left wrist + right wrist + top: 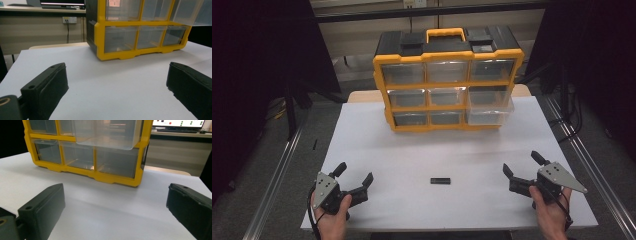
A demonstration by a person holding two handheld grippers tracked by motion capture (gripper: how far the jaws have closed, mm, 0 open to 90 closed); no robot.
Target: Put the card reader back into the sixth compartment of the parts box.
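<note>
A yellow and black drawer cabinet (447,77) with clear drawers stands at the back of the white table (377,150). Its middle-right drawer (490,97) is pulled partly out. A small black block (440,180) lies flat on the table near the front, between the two hands. My left gripper (355,173) rests at the front left, open, nothing between its jaws. My right gripper (522,164) rests at the front right, also open and empty. The cabinet (140,32) fills the upper part of the left gripper view, and the pulled-out drawer (107,135) juts forward in the right gripper view.
Dark floor and metal rails (277,170) run along both sides of the table. A wall with a power socket (69,19) and a desk with a monitor (178,123) stand behind the table.
</note>
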